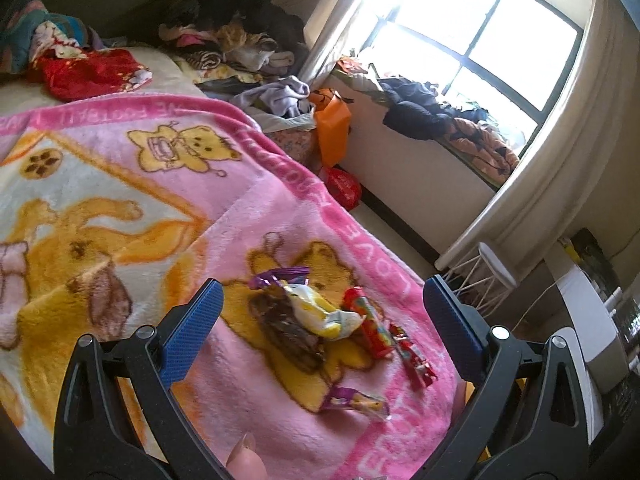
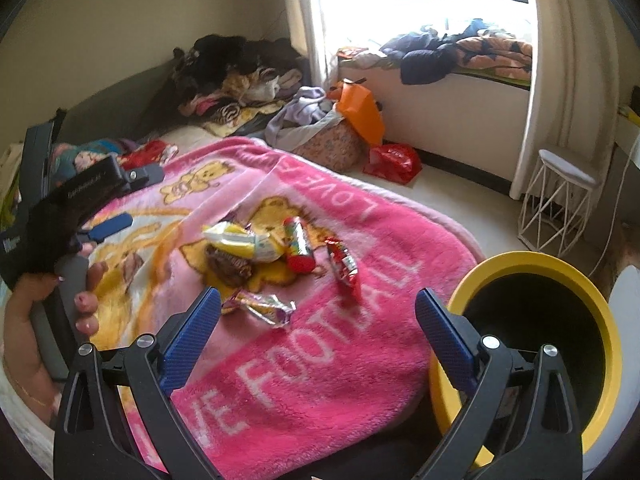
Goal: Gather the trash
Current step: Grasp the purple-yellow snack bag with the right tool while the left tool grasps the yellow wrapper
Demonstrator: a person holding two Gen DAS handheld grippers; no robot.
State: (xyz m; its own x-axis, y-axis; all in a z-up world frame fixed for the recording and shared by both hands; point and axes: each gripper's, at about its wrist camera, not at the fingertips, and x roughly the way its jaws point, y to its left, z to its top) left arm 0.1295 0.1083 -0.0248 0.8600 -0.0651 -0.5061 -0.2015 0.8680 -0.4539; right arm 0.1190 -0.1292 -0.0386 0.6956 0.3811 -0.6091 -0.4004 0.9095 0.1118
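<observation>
Several snack wrappers lie on a pink bear blanket (image 1: 120, 184) on the bed: a yellow-white crumpled bag (image 1: 320, 314) (image 2: 240, 242), a brown wrapper (image 1: 294, 332) (image 2: 228, 266), a red tube pack (image 1: 370, 326) (image 2: 298, 246), a red foil wrapper (image 1: 412, 356) (image 2: 344, 266) and purple-silver wrappers (image 1: 354, 400) (image 2: 260, 304). My left gripper (image 1: 320, 312) is open and empty, hovering over the pile. My right gripper (image 2: 318, 312) is open and empty, above the blanket near the purple wrapper. A yellow-rimmed black bin (image 2: 532, 344) stands by the bed at the right. The left gripper also shows in the right wrist view (image 2: 108, 226).
Piles of clothes (image 1: 240, 32) lie at the far end of the bed. An orange bag (image 1: 332, 124) and a red bag (image 2: 394, 162) sit on the floor by the window seat. A white wire stool (image 2: 560, 204) stands at the right.
</observation>
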